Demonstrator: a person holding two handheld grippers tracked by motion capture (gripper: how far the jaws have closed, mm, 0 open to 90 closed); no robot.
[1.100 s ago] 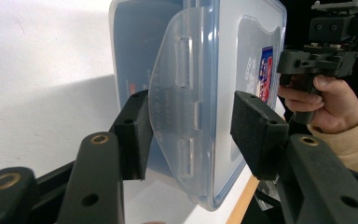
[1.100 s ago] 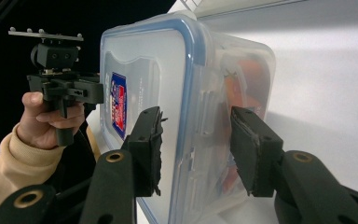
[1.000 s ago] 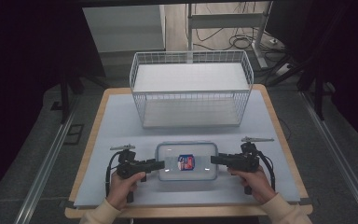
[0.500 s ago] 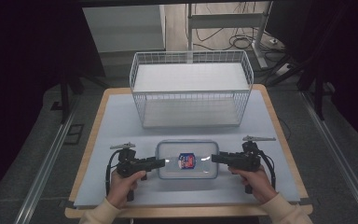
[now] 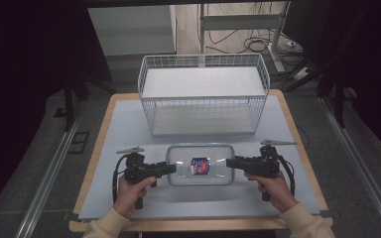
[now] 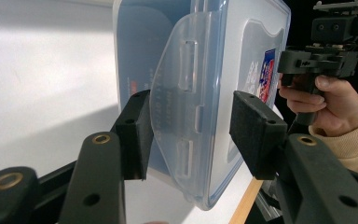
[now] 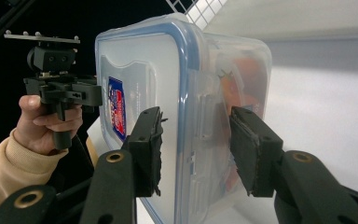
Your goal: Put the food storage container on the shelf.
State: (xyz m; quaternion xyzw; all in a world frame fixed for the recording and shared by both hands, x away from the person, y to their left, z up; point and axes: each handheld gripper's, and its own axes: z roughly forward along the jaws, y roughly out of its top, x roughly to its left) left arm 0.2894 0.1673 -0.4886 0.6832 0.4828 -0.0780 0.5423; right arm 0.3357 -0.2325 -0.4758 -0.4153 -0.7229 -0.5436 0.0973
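Observation:
A clear plastic container (image 5: 183, 163) with a blue-rimmed lid and a red and blue sticker lies on the white mat near the front edge. My left gripper (image 5: 172, 168) is at its left end. In the left gripper view (image 6: 189, 135) the pads stand on either side of that end of the container (image 6: 242, 56), against the clear latch flap (image 6: 182, 93). My right gripper (image 5: 229, 162) is at the right end. In the right gripper view (image 7: 196, 149) its pads clamp the container (image 7: 140, 70) across lid and base. Each view also shows the other hand and gripper beyond.
A white wire basket (image 5: 203, 58) stands behind the container at the back of the table, open at the top. The white mat (image 5: 124, 129) covers a wooden board, whose front edge (image 5: 198, 225) is near the person's sleeves. Metal rails run along the floor on both sides.

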